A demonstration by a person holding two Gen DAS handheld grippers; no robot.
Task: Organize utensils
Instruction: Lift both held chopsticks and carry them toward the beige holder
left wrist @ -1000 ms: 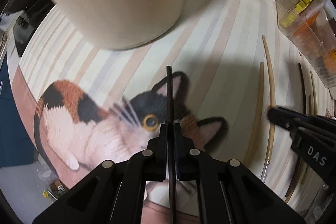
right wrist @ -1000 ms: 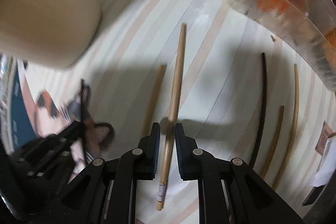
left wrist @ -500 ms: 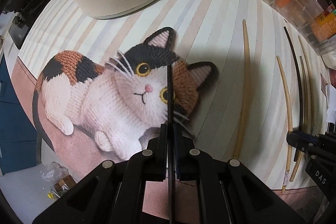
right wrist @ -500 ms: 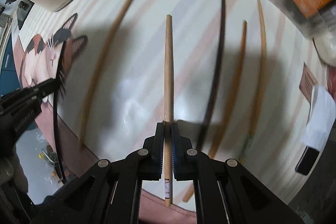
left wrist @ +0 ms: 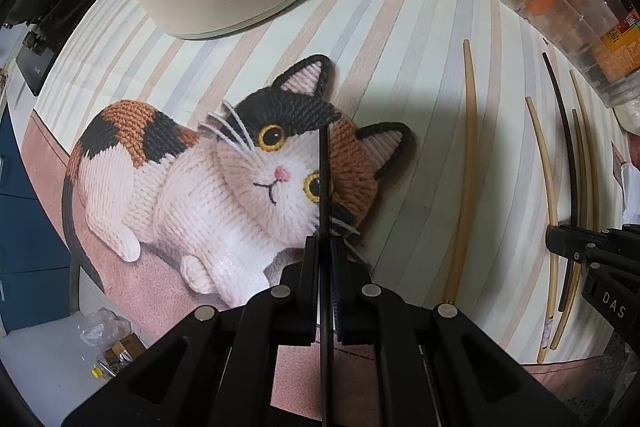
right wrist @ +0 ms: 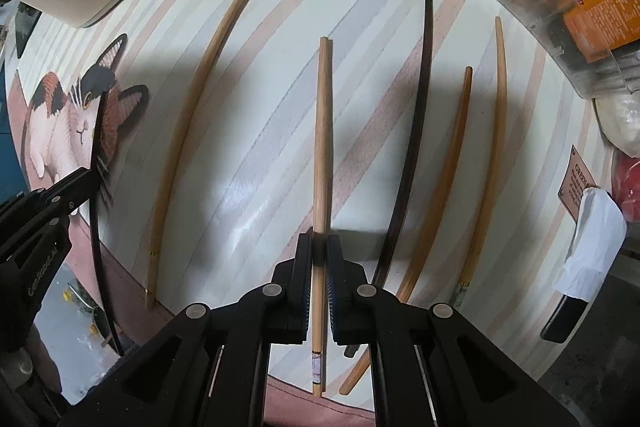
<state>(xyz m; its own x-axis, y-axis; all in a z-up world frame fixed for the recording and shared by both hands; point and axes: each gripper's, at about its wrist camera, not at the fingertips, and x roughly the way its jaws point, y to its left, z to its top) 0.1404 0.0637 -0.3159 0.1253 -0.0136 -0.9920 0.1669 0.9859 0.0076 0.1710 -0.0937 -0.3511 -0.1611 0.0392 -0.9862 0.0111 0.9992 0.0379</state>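
Two chopsticks are up: left gripper [left wrist: 326, 251] is clamped on a black chopstick [left wrist: 323, 179], right gripper [right wrist: 319, 247] on a wooden chopstick [right wrist: 323, 131]. Four more lie on the striped table [right wrist: 260, 147]. Next, I guess, matching pairs.

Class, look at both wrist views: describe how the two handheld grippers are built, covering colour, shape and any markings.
Both the left gripper and right gripper are matte black, with angular linkage arms, triangular cut-outs and round silver pivot pins. The fingers are flat plates with bluish ribbed pads. White lettering marks each body's side.
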